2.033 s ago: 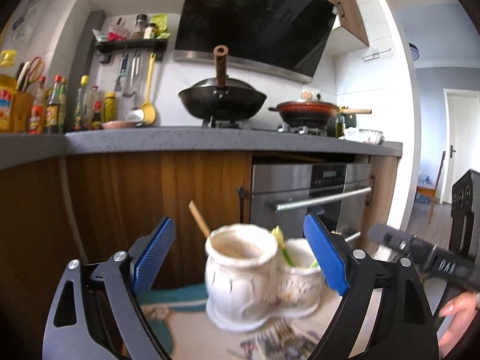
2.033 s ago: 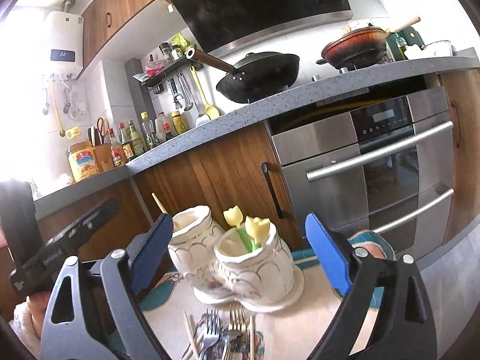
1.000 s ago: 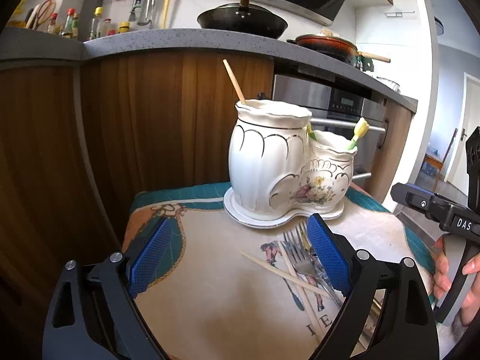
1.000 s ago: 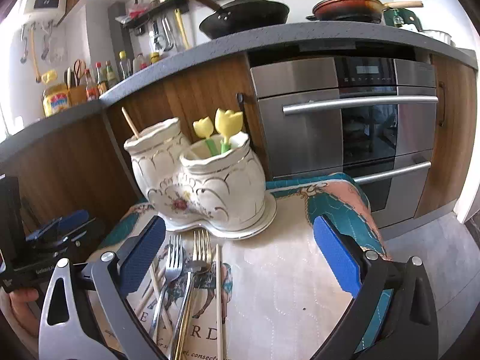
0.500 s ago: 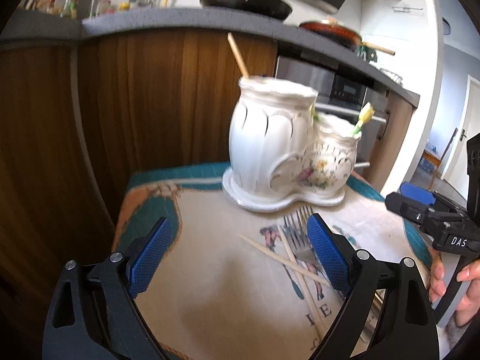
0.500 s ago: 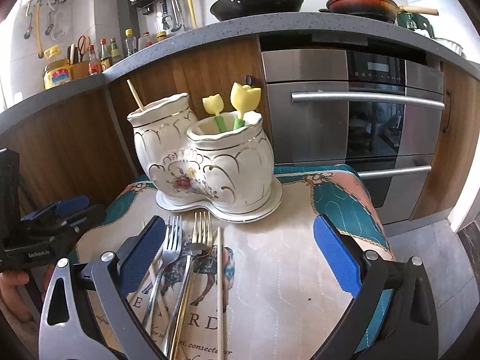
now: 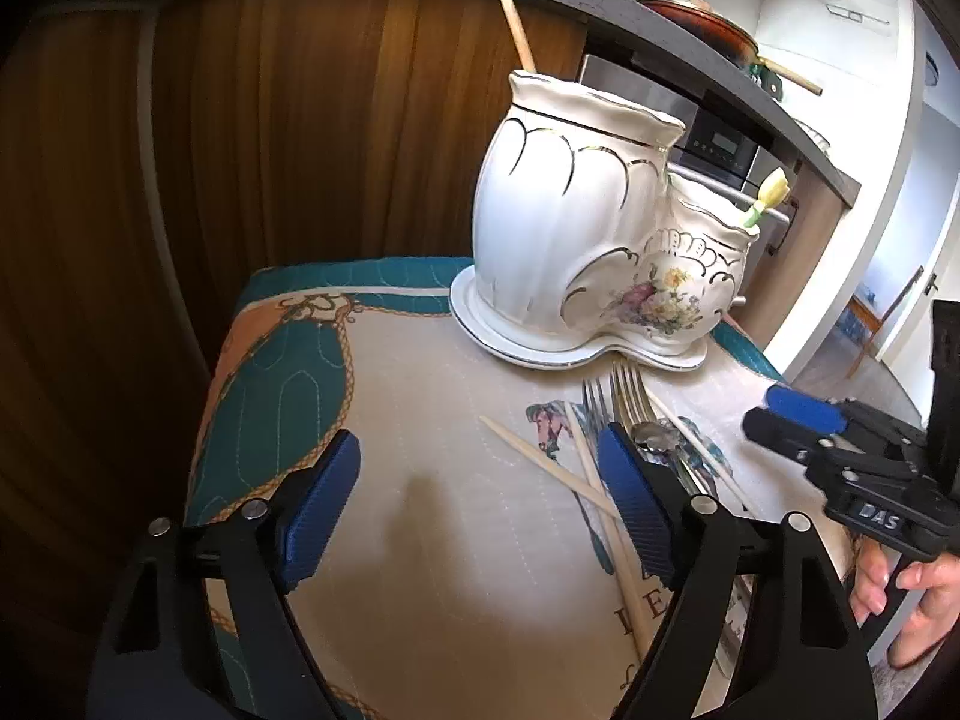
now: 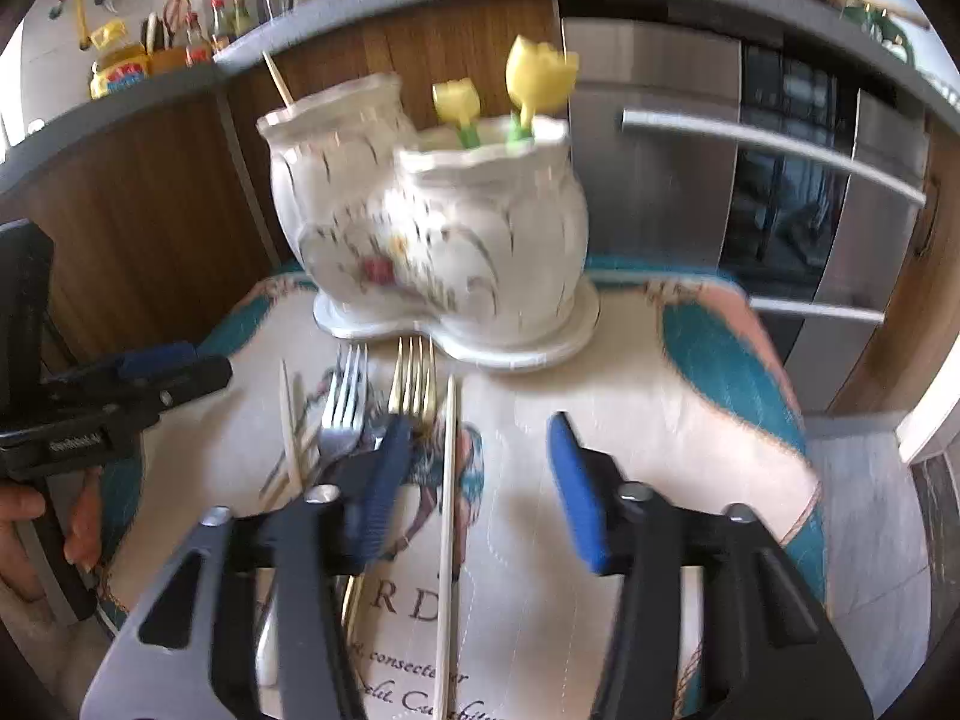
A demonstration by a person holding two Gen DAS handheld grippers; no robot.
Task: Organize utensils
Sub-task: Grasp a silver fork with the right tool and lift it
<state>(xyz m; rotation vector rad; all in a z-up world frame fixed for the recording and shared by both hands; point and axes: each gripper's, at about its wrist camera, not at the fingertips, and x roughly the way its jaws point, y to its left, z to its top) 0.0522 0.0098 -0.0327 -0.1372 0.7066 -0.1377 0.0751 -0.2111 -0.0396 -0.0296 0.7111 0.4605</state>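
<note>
A white two-pot ceramic utensil holder (image 7: pixel 594 240) (image 8: pixel 444 228) stands at the back of a printed cloth. One chopstick (image 7: pixel 515 24) sticks out of its taller pot; yellow tulip-topped picks (image 8: pixel 537 78) stand in the lower pot. Forks (image 8: pixel 345 402) (image 7: pixel 624 396), a spoon and loose chopsticks (image 8: pixel 447 516) (image 7: pixel 543 462) lie on the cloth in front. My left gripper (image 7: pixel 480 510) is open and empty above the cloth, left of the pile. My right gripper (image 8: pixel 480 480) is open and empty, its jaws straddling a chopstick from above.
The cloth (image 7: pixel 282 372) covers a small table in front of wooden kitchen cabinets (image 7: pixel 300 120) and a steel oven (image 8: pixel 750 180). The right gripper's body (image 7: pixel 852 468) shows at the right of the left wrist view; the left gripper's body (image 8: pixel 90 402) shows at the left of the right wrist view.
Both grippers have dropped and tilted down toward the cloth. The right gripper's jaws have narrowed and moved over the chopstick. The left gripper has stayed open.
</note>
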